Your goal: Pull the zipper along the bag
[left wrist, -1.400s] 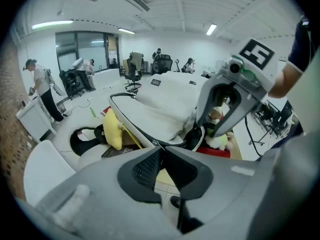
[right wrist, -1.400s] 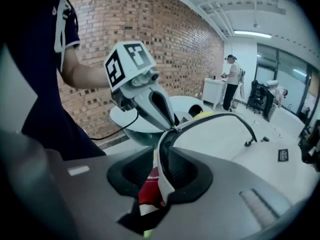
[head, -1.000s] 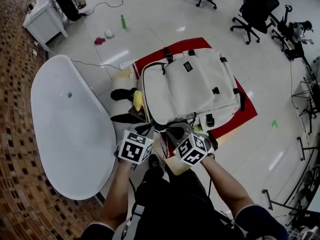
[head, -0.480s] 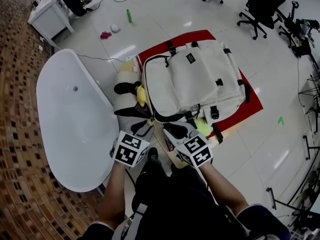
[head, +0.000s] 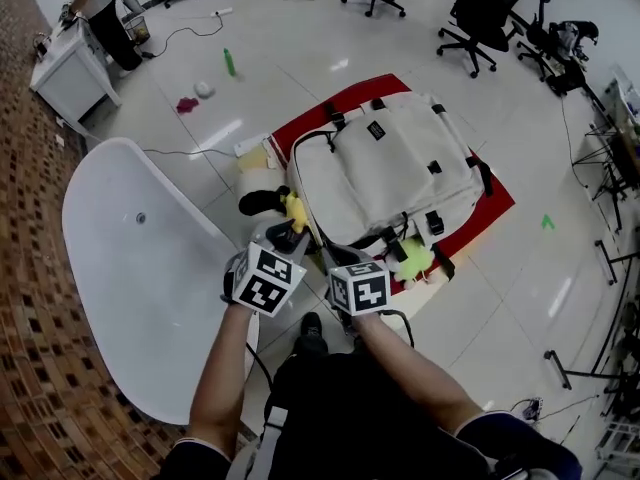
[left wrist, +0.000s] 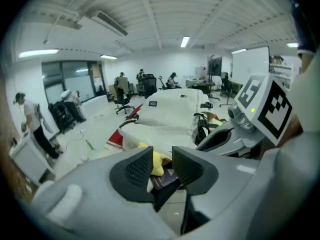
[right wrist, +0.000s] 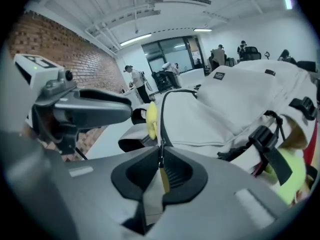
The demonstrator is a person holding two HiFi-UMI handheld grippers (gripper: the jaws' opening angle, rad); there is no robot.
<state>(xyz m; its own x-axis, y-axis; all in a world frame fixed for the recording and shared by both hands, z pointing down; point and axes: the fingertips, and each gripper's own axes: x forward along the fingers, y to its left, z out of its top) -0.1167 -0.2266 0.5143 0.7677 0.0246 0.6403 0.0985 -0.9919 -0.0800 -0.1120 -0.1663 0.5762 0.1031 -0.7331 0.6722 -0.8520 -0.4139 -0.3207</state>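
Observation:
A white backpack (head: 385,168) lies on a red mat (head: 490,213). Its dark zipper track (right wrist: 161,119) runs along the near left edge. My right gripper (head: 335,260) is at the bag's near corner; its jaws have just been closing and now pinch the thin tan zipper pull (right wrist: 162,176). My left gripper (head: 287,236) hovers beside it at the bag's left edge. Its jaws have just opened and stand apart with nothing gripped. Past them lies a yellow soft object (left wrist: 157,161) next to the backpack (left wrist: 170,114).
A white bathtub (head: 130,268) fills the floor at the left, with brick tiling (head: 30,368) beyond it. Office chairs (head: 475,13) stand at the back right. A green bottle (head: 230,61) lies on the far floor. A yellow-green thing (head: 415,261) sits at the bag's near edge.
Both grippers have rolled and drawn closer together at the bag's near left corner. The left one has risen slightly and its jaws have parted. The right jaws opened and then closed on the pull.

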